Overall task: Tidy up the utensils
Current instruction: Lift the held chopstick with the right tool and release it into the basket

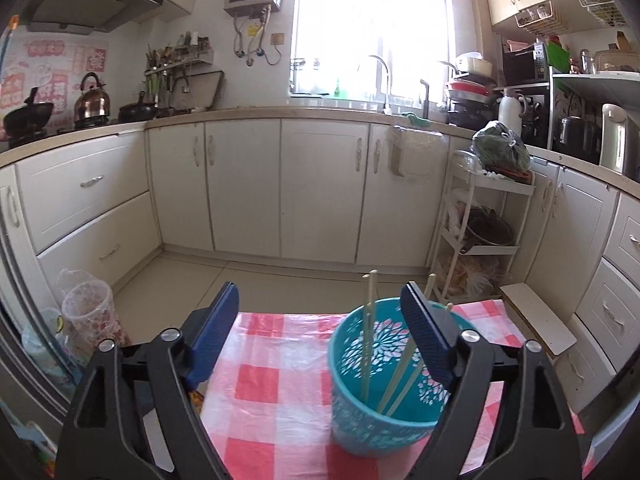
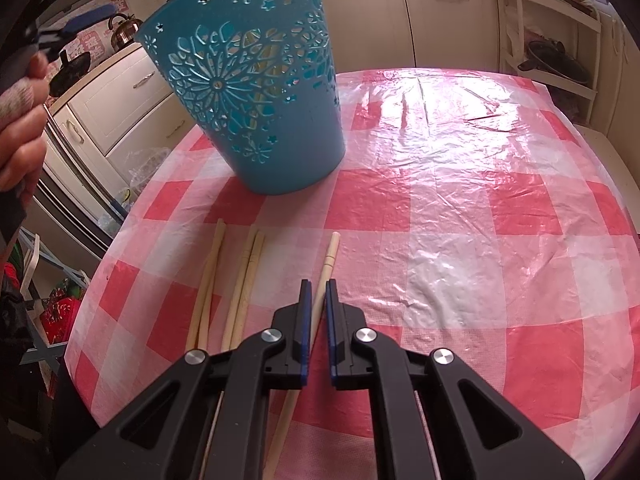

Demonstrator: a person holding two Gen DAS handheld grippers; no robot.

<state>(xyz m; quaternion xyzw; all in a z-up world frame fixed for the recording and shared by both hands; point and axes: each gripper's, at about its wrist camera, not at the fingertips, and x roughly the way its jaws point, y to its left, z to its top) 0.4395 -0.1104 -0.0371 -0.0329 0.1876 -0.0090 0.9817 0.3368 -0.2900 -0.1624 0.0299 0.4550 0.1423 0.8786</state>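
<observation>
While upright, teal flower-cut basket (image 1: pixel 360 412) with pale chopsticks (image 1: pixel 366 344) inside.

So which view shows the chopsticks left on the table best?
The right wrist view: five loose chopsticks lie in plain sight before the blue basket. The left wrist view shows none of them, only chopsticks standing inside the basket.

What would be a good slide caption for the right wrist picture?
Right gripper shut on one chopstick; four more chopsticks lie beside the blue basket.
</observation>
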